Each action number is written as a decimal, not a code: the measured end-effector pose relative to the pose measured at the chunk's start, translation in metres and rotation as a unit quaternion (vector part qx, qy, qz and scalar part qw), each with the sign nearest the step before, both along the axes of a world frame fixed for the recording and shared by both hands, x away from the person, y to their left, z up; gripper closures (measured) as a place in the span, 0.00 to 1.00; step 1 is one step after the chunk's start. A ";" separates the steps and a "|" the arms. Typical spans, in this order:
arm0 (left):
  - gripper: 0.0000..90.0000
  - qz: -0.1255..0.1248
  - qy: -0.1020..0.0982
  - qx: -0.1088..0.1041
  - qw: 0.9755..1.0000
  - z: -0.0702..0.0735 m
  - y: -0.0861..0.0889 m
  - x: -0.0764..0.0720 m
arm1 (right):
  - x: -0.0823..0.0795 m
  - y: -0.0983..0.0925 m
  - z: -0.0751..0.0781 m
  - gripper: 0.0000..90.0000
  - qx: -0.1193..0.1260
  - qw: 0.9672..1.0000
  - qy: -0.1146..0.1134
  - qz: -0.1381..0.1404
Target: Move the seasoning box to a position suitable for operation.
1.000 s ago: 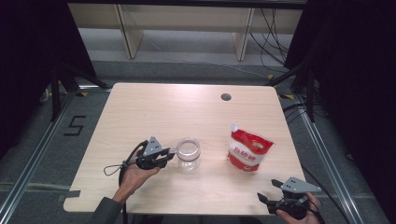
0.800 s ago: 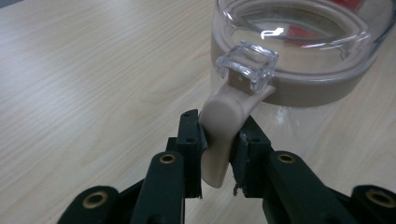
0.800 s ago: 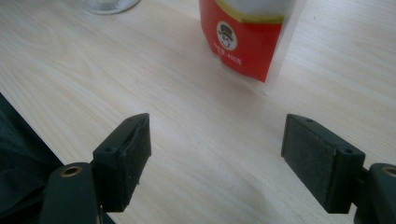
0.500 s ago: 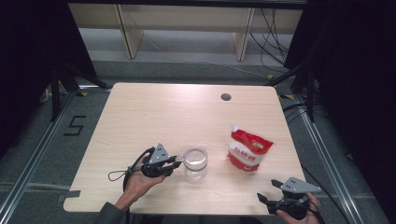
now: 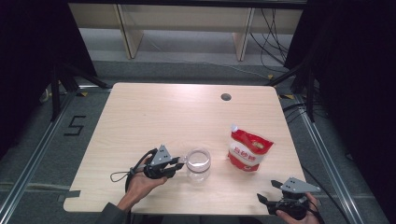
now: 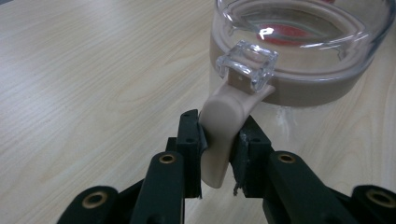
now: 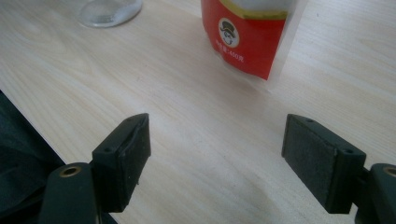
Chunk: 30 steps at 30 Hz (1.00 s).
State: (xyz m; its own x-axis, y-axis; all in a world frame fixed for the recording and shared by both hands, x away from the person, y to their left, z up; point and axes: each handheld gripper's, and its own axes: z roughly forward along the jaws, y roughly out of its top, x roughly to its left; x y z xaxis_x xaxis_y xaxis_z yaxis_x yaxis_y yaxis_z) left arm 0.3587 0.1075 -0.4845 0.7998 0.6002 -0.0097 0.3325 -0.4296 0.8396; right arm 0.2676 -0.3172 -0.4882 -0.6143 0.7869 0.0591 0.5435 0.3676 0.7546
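1. Near the table's front edge, the left gripper [image 6: 217, 154] clamps the beige latch tab [image 6: 223, 128] of the clear glass jar [image 5: 198, 163].
2. Right gripper [image 7: 217, 154] hangs wide apart, empty.
3. Red-and-white pouch [image 5: 248, 150], just right of the jar, reads "400".

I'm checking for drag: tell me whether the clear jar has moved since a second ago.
Yes. In the high view the clear jar has slid toward the table's near edge and a little toward the red pouch, its latch clamped in the left hand-held gripper.
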 end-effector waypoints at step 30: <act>0.42 0.067 0.019 -0.085 0.994 0.015 0.021 -0.025 | 0.005 0.001 0.000 0.27 0.002 1.000 -0.014 0.015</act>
